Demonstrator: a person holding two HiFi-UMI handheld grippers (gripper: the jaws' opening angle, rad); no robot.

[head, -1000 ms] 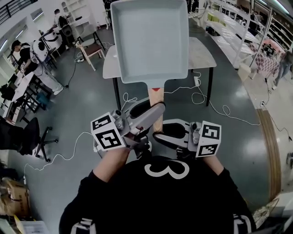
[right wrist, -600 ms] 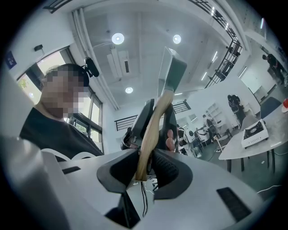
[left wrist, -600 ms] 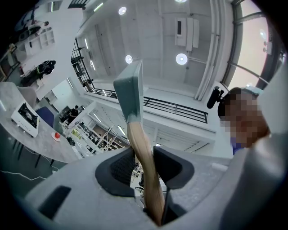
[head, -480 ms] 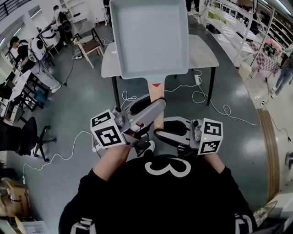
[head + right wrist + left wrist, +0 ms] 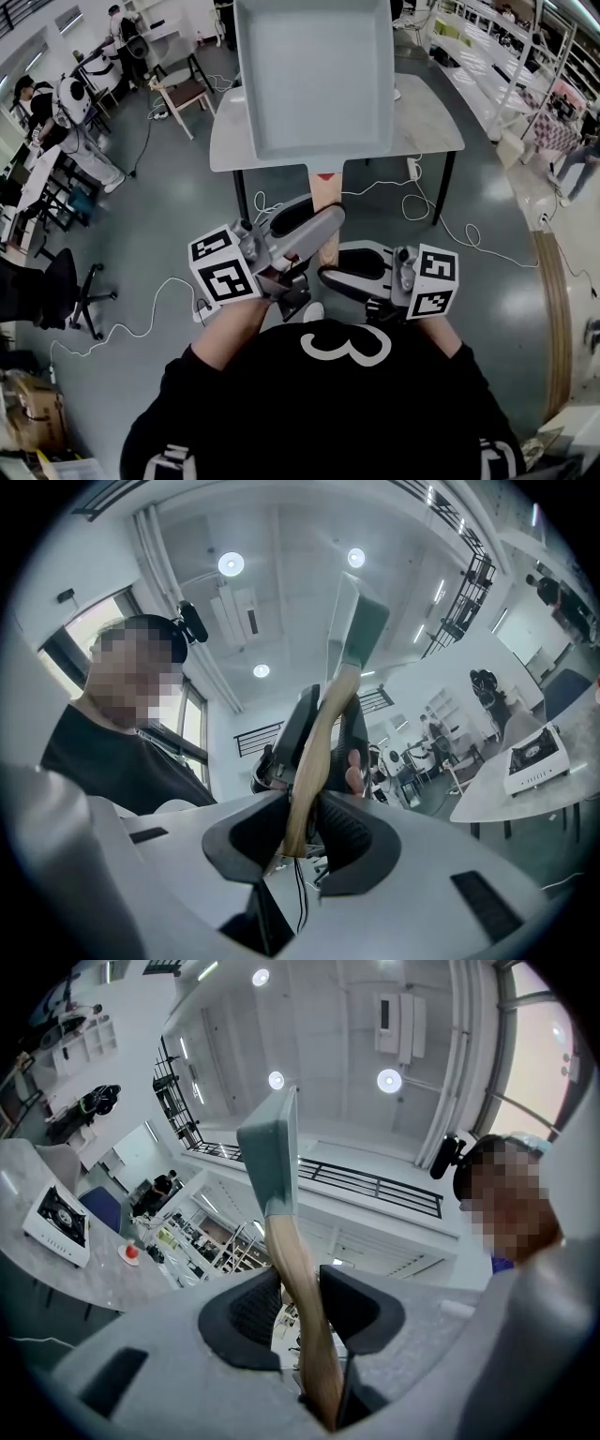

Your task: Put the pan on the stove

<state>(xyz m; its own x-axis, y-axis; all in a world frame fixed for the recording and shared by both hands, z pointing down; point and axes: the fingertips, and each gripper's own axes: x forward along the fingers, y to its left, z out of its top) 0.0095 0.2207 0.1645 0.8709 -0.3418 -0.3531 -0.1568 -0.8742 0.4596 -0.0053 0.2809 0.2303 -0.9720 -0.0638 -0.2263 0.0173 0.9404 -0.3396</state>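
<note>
Pan point(image 5: 314, 80) check: square, pale grey-white, shallow raised rim with rounded corners, inside bare; a light wooden handle point(image 5: 325, 211) joins the middle of one side, with a small red mark at the joint. The pan is up in the air and rests on nothing. In the head view its body covers the middle of the grey table point(image 5: 431, 122) below, which shows past it at the left and right edges. Long axis runs along the handle: handle end toward me, pan body pointing away and somewhat upward, open face turned up to the head camera. Both gripper views see it edge-on as a thin slab against the ceiling. Left gripper point(image 5: 314, 230) has its jaws closed on the handle part-way up — the wood runs between both dark pads and they press on it. Right gripper point(image 5: 328, 274) is clamped on the handle's free end, nearer my body, the wood again pinched between its pads. The two grippers come in from opposite sides, one just behind the other. A white portable stove point(image 5: 536, 758) stands on a table close to its edge, well apart from the pan.
</note>
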